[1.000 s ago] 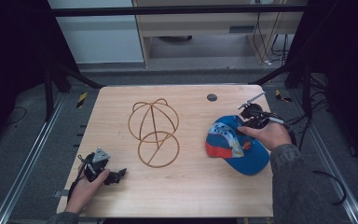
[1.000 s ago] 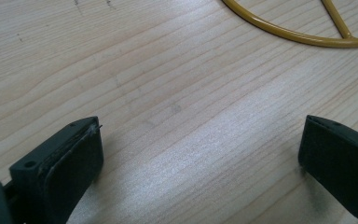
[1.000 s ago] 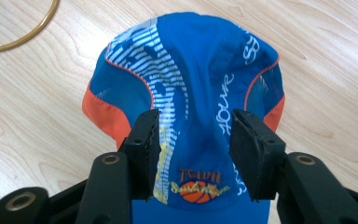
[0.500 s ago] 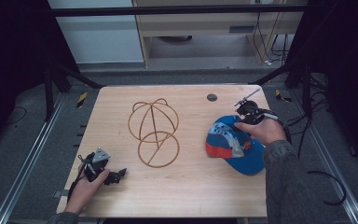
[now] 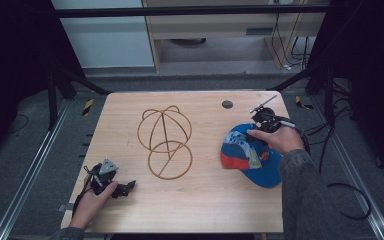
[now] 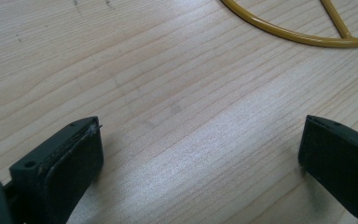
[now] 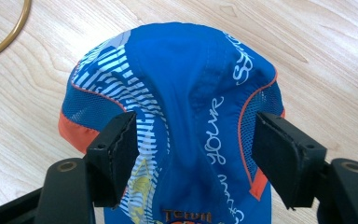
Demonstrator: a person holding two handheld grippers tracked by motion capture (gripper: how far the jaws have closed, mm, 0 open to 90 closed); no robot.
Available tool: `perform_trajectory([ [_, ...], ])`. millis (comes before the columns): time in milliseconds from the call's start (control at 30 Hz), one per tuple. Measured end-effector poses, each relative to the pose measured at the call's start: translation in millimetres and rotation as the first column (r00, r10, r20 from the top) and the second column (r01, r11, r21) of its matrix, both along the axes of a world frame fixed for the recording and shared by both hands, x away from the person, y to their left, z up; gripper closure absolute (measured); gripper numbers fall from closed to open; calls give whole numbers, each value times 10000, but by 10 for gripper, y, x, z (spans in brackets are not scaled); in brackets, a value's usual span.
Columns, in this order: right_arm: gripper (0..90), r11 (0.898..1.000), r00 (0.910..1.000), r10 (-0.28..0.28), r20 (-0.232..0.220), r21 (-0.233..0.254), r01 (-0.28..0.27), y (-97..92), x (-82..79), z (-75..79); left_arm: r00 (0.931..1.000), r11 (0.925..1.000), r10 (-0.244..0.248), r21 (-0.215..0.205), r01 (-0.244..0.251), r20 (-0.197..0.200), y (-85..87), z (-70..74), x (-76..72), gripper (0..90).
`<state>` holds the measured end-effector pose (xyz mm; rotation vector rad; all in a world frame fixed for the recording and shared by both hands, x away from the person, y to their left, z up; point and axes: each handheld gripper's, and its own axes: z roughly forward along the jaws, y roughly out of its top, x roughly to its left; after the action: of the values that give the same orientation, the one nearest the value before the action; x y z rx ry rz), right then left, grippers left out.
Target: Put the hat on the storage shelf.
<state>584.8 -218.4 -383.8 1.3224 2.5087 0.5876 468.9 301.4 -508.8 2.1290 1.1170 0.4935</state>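
Over the blue cap (image 7: 186,93), the right gripper (image 7: 191,149) has just been opening, jaws straddling loose fabric; next it'll need closing to grab it.

**Bright table, dark room**

Overhead light falls evenly on the wooden table (image 5: 195,200), while the floor and frame around it sink into near-black. Ahead of the left gripper (image 6: 200,158) a pale sheen glares off the grain; its near jaws blur softly, casting faint shadows.
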Motion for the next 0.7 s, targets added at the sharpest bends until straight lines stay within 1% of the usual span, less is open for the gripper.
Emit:
perform_trajectory([
  [67, 371, 9999, 9999, 110, -20, 95, -110, 6, 7, -10, 10000, 10000, 3, 0, -3, 4, 0, 0, 0, 0],
  [100, 436, 9997, 9997, 229, -20, 49, -229, 18, 13, -23, 10000, 10000, 1, 2, -1, 2, 0, 0, 0, 0],
  [133, 436, 9997, 9997, 229, -20, 49, -229, 18, 13, -23, 10000, 10000, 4, -3, -4, 3, 0, 0, 0, 0],
  [200, 494, 9994, 9994, 336, -49, -55, -336, 35, 17, -41, 10000, 10000, 2, 0, -2, 5, 0, 0, 0, 0],
  [267, 538, 9992, 9992, 387, -84, -56, -387, 42, 23, -51, 10000, 10000, 4, -2, -4, 5, -1, 0, -1, 0],
  [500, 627, 9989, 9988, 463, -155, -4, -464, 43, 39, -61, 10000, 10000, 1, -1, -1, 0, -1, 0, -1, 0],
  [700, 631, 9987, 9986, 514, -103, -60, -515, 68, 53, -55, 10000, 10000, 3, 1, -3, 0, -1, 0, -1, 0],
])
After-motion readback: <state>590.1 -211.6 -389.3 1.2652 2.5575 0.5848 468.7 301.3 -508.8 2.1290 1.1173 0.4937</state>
